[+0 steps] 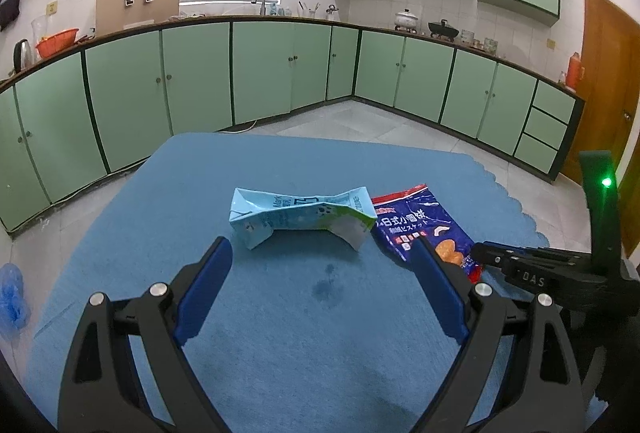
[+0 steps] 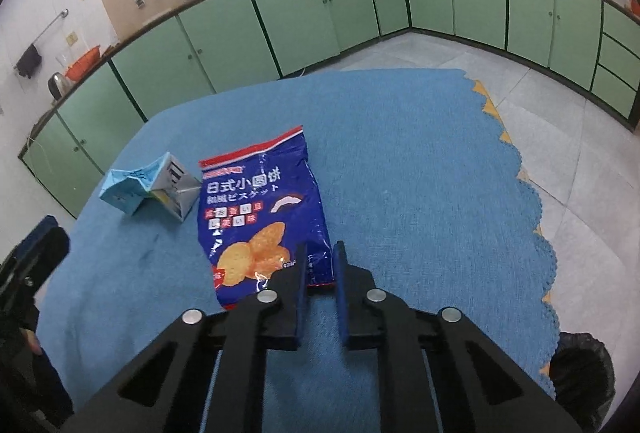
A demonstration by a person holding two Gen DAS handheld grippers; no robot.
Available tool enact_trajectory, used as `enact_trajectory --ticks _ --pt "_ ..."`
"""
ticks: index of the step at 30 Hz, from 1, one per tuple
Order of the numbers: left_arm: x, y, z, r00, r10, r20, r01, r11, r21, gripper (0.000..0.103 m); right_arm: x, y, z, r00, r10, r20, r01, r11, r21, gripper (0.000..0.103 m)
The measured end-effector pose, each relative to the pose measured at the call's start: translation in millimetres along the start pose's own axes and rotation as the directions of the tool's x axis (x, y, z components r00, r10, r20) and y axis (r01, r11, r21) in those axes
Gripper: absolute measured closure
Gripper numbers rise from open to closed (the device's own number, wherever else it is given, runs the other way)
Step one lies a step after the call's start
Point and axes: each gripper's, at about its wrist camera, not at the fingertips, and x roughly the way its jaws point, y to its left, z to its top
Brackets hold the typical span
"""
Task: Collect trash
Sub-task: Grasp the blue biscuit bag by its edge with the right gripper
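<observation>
A crushed light-blue milk carton (image 1: 302,215) lies on the blue tablecloth (image 1: 280,313), just beyond my left gripper (image 1: 324,253), which is open and empty. A dark-blue snack bag (image 2: 260,217) lies flat to the carton's right; it also shows in the left wrist view (image 1: 420,229). My right gripper (image 2: 322,253) has its jaws narrowly apart around the bag's near right corner, which sits in the gap. The carton also shows in the right wrist view (image 2: 150,189), left of the bag.
The table stands in a kitchen with green cabinets (image 1: 260,69) around it. A black trash bag (image 2: 580,381) sits below the table's right edge. A blue plastic bag (image 1: 12,297) lies on the floor to the left. The cloth's scalloped edge (image 2: 532,193) runs along the right.
</observation>
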Motion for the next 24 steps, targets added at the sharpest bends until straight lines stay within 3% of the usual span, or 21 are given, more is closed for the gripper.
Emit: enact_trajectory --ticks 1,2,9,15,19,24 --pt "0.1 -0.8 0.3 1.000 -0.002 0.001 0.002 1.000 0.000 0.015 -3.1 0.0 0.3 1.000 -0.004 0.008 0.004 1.000 -0.003 0.094" --pt "0.1 -1.8 0.9 1.000 -0.004 0.003 0.004 1.000 0.000 0.015 -6.9 -0.2 -0.5 1.000 -0.014 0.017 0.014 1.000 -0.008 0.102" --pt "2.2 -11.4 10.2 1.000 -0.019 0.023 0.019 1.000 0.005 0.015 -24.2 -5.1 4.0 0.998 -0.029 0.060 0.028 1.000 0.012 0.102" --pt "7.4 6.5 20.9 0.998 0.036 0.045 -0.036 0.999 -0.010 0.015 -24.7 -4.5 4.6 0.998 -0.020 0.064 0.019 1.000 0.008 0.102" --pt "22.0 32.8 28.3 0.997 0.072 0.019 -0.070 0.996 -0.063 0.021 -21.9 -2.0 2.6 0.998 -0.020 0.060 0.020 1.000 0.000 0.102" --pt "39.3 40.2 31.3 0.996 0.079 -0.028 -0.081 0.995 -0.060 0.026 -20.6 0.3 4.1 0.998 -0.019 0.058 0.019 1.000 -0.006 0.102"
